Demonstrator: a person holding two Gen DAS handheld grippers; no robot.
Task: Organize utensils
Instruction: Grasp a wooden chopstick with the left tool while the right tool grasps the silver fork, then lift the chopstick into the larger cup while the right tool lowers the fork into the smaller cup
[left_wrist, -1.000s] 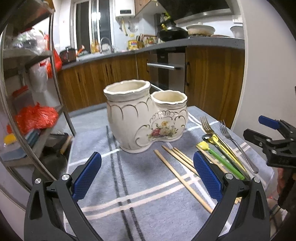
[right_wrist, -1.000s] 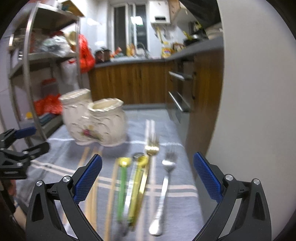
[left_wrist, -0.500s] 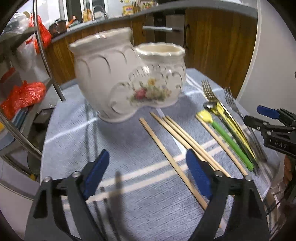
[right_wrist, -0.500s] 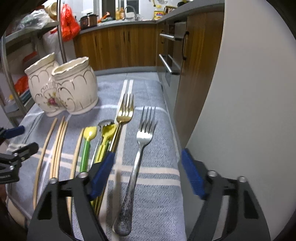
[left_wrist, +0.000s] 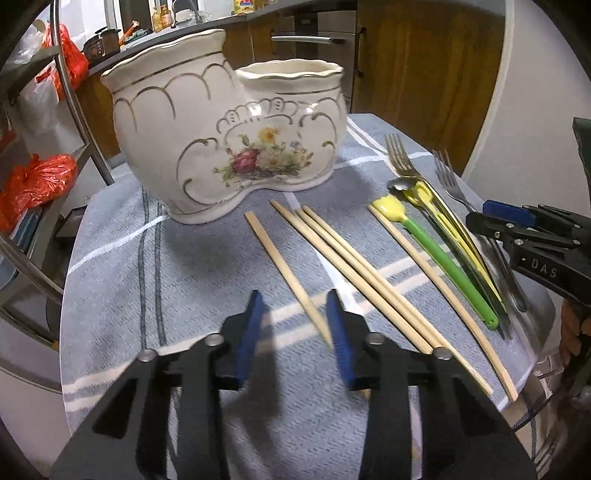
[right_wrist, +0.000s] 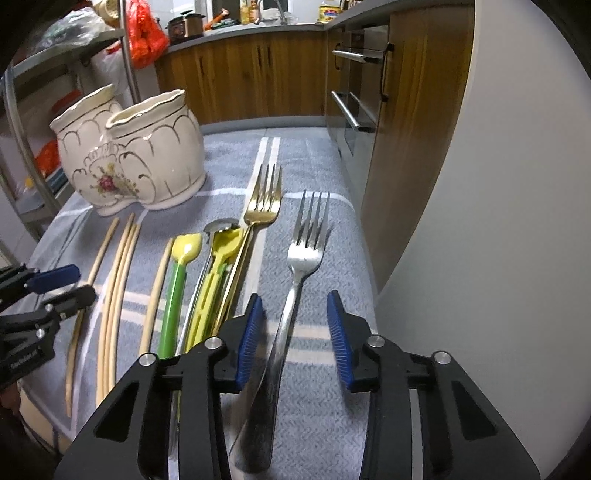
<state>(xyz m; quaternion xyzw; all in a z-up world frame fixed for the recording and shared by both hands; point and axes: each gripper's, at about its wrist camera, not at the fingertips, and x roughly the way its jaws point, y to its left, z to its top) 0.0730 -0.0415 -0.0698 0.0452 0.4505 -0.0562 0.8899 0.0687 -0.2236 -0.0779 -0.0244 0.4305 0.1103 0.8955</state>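
Observation:
A cream two-cup ceramic holder (left_wrist: 229, 140) with flower print stands at the back of the table; it also shows in the right wrist view (right_wrist: 129, 155). Several wooden chopsticks (left_wrist: 354, 266) lie in front of it. My left gripper (left_wrist: 293, 332) is open, jaws half closed, astride the near end of the leftmost chopstick (left_wrist: 284, 266). My right gripper (right_wrist: 293, 332) is open, jaws half closed, astride the handle of a silver fork (right_wrist: 299, 273). A gold fork (right_wrist: 258, 214), a green-handled yellow spoon (right_wrist: 177, 288) and a yellow utensil (right_wrist: 214, 266) lie between.
A blue-grey striped cloth (left_wrist: 155, 280) covers the small table. A metal rack (left_wrist: 74, 110) with red bags stands on the left. Wooden cabinets (right_wrist: 258, 74) and a white wall (right_wrist: 480, 184) lie behind and right. The table edge is close on the right.
Both grippers have moved down and forward to the table and their jaws have narrowed, the left around a chopstick end, the right around the silver fork's handle.

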